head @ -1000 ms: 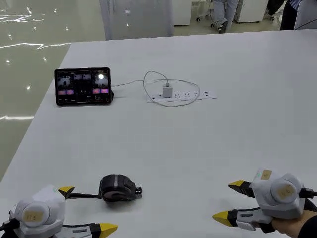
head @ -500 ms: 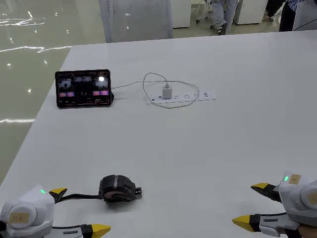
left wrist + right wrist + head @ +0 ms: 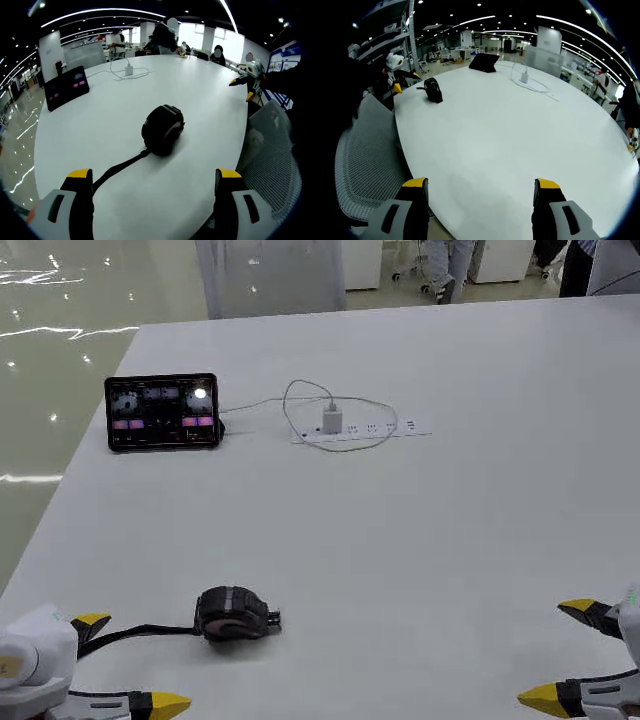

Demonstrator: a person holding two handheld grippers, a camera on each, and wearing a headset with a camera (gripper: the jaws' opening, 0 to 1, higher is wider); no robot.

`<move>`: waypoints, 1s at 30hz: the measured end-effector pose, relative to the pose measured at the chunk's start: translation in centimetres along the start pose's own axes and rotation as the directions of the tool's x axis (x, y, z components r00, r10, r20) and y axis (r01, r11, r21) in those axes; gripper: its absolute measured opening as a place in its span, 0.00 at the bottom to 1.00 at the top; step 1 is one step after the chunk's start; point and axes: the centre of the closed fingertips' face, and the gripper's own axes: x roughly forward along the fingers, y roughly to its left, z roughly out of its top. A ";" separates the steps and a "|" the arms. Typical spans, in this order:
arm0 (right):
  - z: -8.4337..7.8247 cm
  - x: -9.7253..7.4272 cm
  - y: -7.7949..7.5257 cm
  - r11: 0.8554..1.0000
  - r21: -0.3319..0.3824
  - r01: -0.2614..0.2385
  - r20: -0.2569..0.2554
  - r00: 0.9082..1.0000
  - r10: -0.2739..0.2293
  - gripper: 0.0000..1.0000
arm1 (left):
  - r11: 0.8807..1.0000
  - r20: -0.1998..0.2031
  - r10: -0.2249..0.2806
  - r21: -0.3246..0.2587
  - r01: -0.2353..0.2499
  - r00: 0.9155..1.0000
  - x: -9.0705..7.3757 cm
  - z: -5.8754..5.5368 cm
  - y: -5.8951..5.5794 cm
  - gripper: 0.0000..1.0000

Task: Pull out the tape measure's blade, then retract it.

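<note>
A black tape measure [image 3: 235, 614] lies on the white table [image 3: 400, 530] near the front left, its black strap trailing left toward my left gripper [image 3: 128, 662]. That gripper is open, its yellow-tipped jaws apart with nothing between them. From the left gripper view the tape measure [image 3: 162, 129] sits a short way ahead of the left gripper [image 3: 155, 185], and the strap runs back between the jaws. My right gripper [image 3: 562, 655] is open at the front right corner, far from the tape measure [image 3: 433, 90]. No blade shows outside the case.
A lit tablet [image 3: 162, 411] stands at the back left. A white power strip [image 3: 365, 428] with a plugged charger [image 3: 331, 421] and looped cable lies at the back centre. A grey mesh chair [image 3: 365, 165] stands by the table's near edge.
Both grippers have drawn back toward the table's near edge and outward, the left to the left, the right to the right. The tape measure lies where it was.
</note>
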 end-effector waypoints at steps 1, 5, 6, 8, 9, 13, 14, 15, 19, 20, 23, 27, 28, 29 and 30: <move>-0.1 -0.3 0.0 1.000 -0.003 -0.005 0.003 1.000 0.005 0.87 | 1.000 -0.002 0.001 0.001 -0.001 1.000 -0.1 -0.1 0.1 0.99; -0.7 -1.3 -0.2 1.000 0.021 -0.013 0.001 1.000 0.013 0.96 | 1.000 0.013 0.002 0.004 -0.002 1.000 -0.5 0.0 0.4 0.99; -0.8 -1.4 -0.3 1.000 0.026 -0.011 0.002 1.000 0.011 0.98 | 1.000 0.013 0.004 0.006 -0.005 1.000 -0.6 0.1 0.4 0.99; -0.7 -1.9 0.0 1.000 0.025 -0.005 0.005 1.000 0.005 0.99 | 1.000 0.010 0.005 -0.002 -0.005 1.000 -0.9 0.2 0.2 0.99; -0.8 -2.0 -0.1 1.000 0.023 -0.004 0.006 1.000 0.004 0.99 | 1.000 0.009 0.009 0.000 -0.009 1.000 -1.0 0.1 0.2 0.99; -0.7 -2.3 0.0 1.000 0.023 0.011 0.012 1.000 -0.012 0.99 | 0.998 0.030 0.064 0.016 -0.065 0.997 -1.5 0.6 1.2 0.99; -0.7 -2.3 0.0 1.000 0.027 0.011 0.015 1.000 -0.011 0.99 | 0.999 0.031 0.053 0.003 -0.053 0.998 -1.6 0.6 1.0 0.99; -0.7 -2.3 0.1 1.000 0.026 0.011 0.015 1.000 -0.011 0.99 | 0.999 0.034 0.048 -0.014 -0.048 0.998 -1.8 0.7 1.0 0.99; -0.7 -2.4 0.1 1.000 0.020 0.010 0.011 1.000 -0.010 0.99 | 0.999 0.035 0.041 -0.014 -0.040 0.999 -2.1 0.9 0.8 0.99; -0.7 -2.4 0.0 1.000 0.018 0.011 0.010 1.000 -0.011 0.99 | 0.999 0.037 0.041 -0.008 -0.041 0.998 -2.2 1.0 0.8 0.99; -0.5 -2.5 0.0 1.000 0.017 0.011 0.015 1.000 -0.011 0.99 | 0.999 0.039 0.043 0.011 -0.043 0.998 -2.3 1.2 0.9 0.99; -0.4 -2.5 0.0 1.000 0.014 0.010 0.017 1.000 -0.011 0.99 | 1.000 0.028 0.030 -0.005 -0.030 0.999 -2.4 1.0 0.9 0.99; -0.3 -2.5 0.0 1.000 0.016 0.009 0.018 1.000 -0.009 0.99 | 1.000 0.028 0.027 -0.005 -0.027 0.999 -2.4 1.1 0.8 0.99; -0.3 -2.5 0.1 1.000 0.016 0.007 0.018 1.000 -0.008 0.99 | 1.000 0.030 0.027 -0.002 -0.027 0.999 -2.4 1.2 0.8 0.99; -0.4 -2.5 0.1 1.000 0.015 0.005 0.017 1.000 -0.006 0.99 | 1.000 0.030 0.027 -0.001 -0.027 0.999 -2.5 1.2 0.9 0.99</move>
